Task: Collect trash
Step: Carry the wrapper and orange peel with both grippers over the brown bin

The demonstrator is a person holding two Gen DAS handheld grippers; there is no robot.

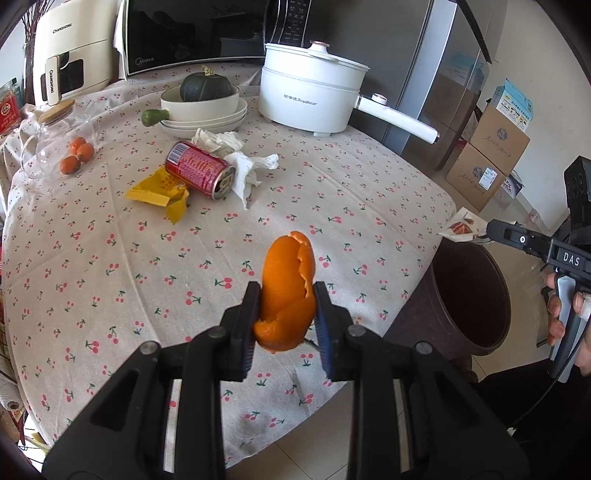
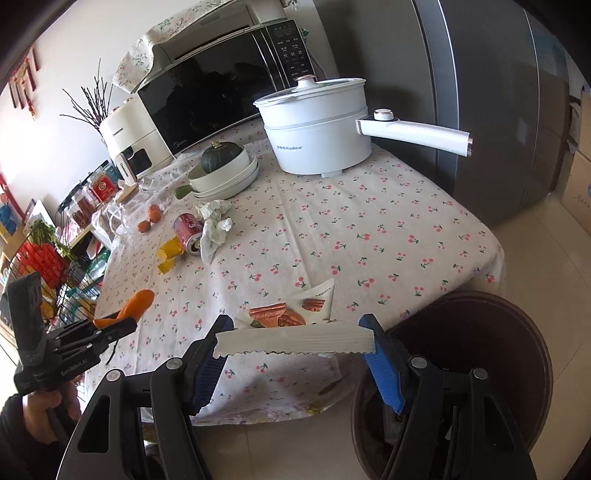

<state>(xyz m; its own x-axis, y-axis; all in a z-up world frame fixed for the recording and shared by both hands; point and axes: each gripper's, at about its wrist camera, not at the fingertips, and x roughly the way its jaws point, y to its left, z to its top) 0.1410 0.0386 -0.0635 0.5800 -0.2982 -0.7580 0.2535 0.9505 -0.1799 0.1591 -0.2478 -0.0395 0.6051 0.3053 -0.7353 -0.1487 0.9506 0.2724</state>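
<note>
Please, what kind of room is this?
Most likely a home kitchen or dining corner: a microwave and an electric pot stand on a table with a cherry-print cloth, beside a refrigerator.

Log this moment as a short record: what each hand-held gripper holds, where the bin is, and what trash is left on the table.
left hand-held gripper: shut on orange peel, above the table edge
right hand-held gripper: shut on snack packet, held by its end
bin: dark, on the floor beside the table
trash left on table: red can on its side, yellow wrapper, crumpled tissues
</note>
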